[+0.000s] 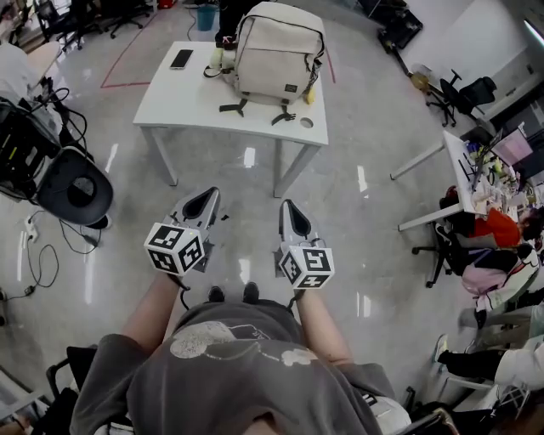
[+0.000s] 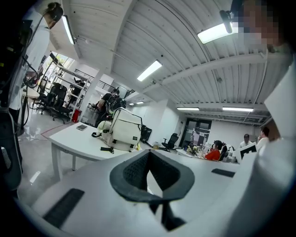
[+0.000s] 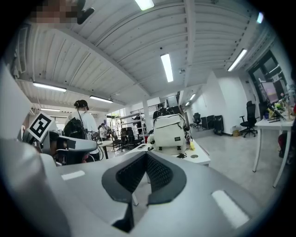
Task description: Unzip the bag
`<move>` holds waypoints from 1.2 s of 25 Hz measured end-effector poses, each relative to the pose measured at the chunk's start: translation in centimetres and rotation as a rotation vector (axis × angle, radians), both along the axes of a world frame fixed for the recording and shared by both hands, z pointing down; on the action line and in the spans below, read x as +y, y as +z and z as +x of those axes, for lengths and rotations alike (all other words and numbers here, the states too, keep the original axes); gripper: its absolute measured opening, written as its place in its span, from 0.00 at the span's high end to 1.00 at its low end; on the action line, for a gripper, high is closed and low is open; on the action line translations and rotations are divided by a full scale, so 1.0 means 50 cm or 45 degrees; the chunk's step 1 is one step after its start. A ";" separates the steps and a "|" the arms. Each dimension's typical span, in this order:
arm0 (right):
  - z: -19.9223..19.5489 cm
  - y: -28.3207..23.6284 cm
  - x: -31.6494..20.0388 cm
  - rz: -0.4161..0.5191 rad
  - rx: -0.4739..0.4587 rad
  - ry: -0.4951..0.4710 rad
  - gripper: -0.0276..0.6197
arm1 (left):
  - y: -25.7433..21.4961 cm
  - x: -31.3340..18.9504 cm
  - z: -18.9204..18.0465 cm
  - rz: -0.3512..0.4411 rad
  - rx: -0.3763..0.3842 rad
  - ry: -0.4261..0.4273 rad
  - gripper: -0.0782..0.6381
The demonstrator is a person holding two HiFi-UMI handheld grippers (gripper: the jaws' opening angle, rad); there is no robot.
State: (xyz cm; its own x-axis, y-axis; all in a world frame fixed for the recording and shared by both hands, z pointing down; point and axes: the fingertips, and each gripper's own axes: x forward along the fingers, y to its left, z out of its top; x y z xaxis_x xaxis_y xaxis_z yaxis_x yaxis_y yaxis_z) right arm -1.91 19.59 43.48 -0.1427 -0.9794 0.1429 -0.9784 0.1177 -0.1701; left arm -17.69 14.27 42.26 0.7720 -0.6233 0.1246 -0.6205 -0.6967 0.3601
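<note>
A cream backpack (image 1: 279, 53) stands upright on a white table (image 1: 178, 102) a few steps ahead of me, its dark straps trailing over the tabletop. Both grippers hang over the floor, well short of the table and touching nothing. The left gripper (image 1: 208, 194) is shut with nothing between its jaws, and so is the right gripper (image 1: 287, 206). In the left gripper view the backpack (image 2: 124, 131) shows far beyond the closed left gripper (image 2: 149, 155). The right gripper view has the backpack (image 3: 169, 133) straight ahead past the closed right gripper (image 3: 146, 155).
A phone (image 1: 181, 59), a yellow item (image 1: 309, 95) and a round disc (image 1: 306, 122) lie on the table. A black chair (image 1: 75, 187) and cables stand at the left. Cluttered desks with seated people (image 1: 489, 229) are at the right. Someone stands behind the table (image 1: 228, 21).
</note>
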 end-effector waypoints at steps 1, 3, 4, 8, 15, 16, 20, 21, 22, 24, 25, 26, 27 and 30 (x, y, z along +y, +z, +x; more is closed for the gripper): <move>0.000 -0.002 0.001 0.013 -0.016 0.014 0.96 | -0.003 0.000 -0.004 0.011 0.008 0.008 0.88; 0.003 -0.002 0.006 0.028 -0.038 0.048 0.96 | -0.017 0.006 -0.009 0.049 0.045 0.043 0.88; 0.006 0.001 0.010 0.029 -0.038 0.068 0.96 | -0.022 0.011 -0.012 0.065 0.057 0.059 0.88; 0.022 0.033 0.025 -0.010 -0.050 0.148 0.96 | -0.007 0.011 -0.026 0.048 0.042 0.060 0.88; 0.080 0.064 -0.020 -0.028 -0.038 0.198 0.96 | 0.037 -0.044 -0.010 -0.001 0.014 0.029 0.88; 0.092 0.065 -0.034 -0.025 -0.030 0.202 0.96 | 0.038 -0.056 -0.004 -0.003 0.014 0.021 0.88; 0.143 0.071 -0.108 -0.024 -0.024 0.188 0.96 | 0.042 -0.113 0.033 0.005 -0.014 0.003 0.88; 0.158 0.073 -0.132 -0.026 -0.044 0.181 0.96 | 0.041 -0.131 0.045 0.008 -0.024 -0.005 0.88; 0.174 0.075 -0.156 -0.029 -0.062 0.175 0.96 | 0.039 -0.150 0.058 0.010 -0.029 -0.013 0.88; 0.205 0.074 -0.202 -0.032 -0.073 0.164 0.96 | 0.035 -0.186 0.084 0.013 -0.031 -0.026 0.88; 0.219 0.073 -0.224 -0.034 -0.071 0.156 0.96 | 0.034 -0.205 0.097 0.013 -0.031 -0.034 0.88; 0.232 0.072 -0.247 -0.037 -0.069 0.146 0.96 | 0.033 -0.224 0.109 0.013 -0.032 -0.044 0.88; 0.244 0.070 -0.270 -0.040 -0.072 0.132 0.96 | 0.033 -0.245 0.120 0.011 -0.032 -0.058 0.88; 0.281 0.068 -0.328 -0.041 -0.073 0.083 0.96 | 0.034 -0.302 0.155 0.006 -0.037 -0.111 0.88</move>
